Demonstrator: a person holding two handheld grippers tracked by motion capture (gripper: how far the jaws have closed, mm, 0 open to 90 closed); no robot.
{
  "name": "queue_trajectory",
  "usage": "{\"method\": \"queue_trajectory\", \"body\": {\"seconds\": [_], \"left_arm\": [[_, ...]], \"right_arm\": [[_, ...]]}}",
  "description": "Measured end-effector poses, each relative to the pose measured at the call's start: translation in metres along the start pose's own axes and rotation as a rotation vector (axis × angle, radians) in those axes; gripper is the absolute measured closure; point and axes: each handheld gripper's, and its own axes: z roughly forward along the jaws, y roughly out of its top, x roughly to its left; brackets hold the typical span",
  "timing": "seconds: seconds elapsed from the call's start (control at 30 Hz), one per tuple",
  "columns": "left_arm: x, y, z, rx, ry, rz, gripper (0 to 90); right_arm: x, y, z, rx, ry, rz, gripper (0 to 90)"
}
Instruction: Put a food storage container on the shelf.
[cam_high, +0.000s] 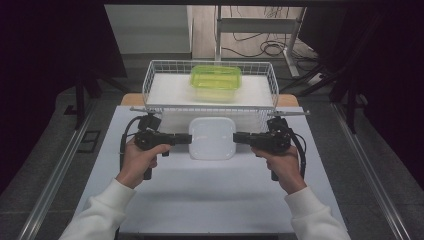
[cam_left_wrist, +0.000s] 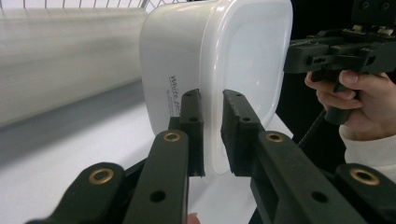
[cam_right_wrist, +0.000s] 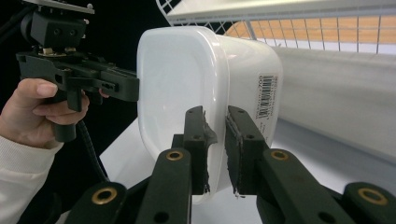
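A white lidded plastic container (cam_high: 212, 138) hangs level between my two grippers, just in front of the wire basket. My left gripper (cam_high: 189, 138) is shut on its left rim. In the left gripper view the pads (cam_left_wrist: 191, 126) pinch the rim of the white container (cam_left_wrist: 243, 51) on both sides. My right gripper (cam_high: 235, 136) is shut on the opposite rim. The right gripper view shows its pads (cam_right_wrist: 243, 144) clamped on the edge of the white container (cam_right_wrist: 187, 74), with the other hand's gripper behind it.
A white wire basket (cam_high: 150, 80) stands at the back of the white table (cam_high: 210, 200), with a green translucent lidded box (cam_high: 215, 82) on its white liner. Dark floor and metal rails flank the table; cables lie beyond the basket.
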Motion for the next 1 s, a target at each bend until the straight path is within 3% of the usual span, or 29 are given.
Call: {"method": "queue_trajectory", "body": {"seconds": [0.4,0.63,0.8,1.0], "left_arm": [[-0.012,0.039,-0.010,-0.016,0.012,0.044,79.3],[-0.018,0.061,-0.015,-0.036,0.001,0.050,79.2],[-0.022,0.077,-0.017,-0.042,0.014,0.076,79.4],[-0.022,0.088,-0.019,-0.053,0.017,0.079,79.1]], "right_arm": [[0.006,0.035,-0.010,-0.039,-0.009,-0.042,77.8],[0.007,0.051,-0.015,-0.064,-0.007,-0.037,77.4],[0.007,0.066,-0.019,-0.085,-0.009,-0.043,77.4],[0.011,0.082,-0.022,-0.098,-0.008,-0.059,77.4]]}}
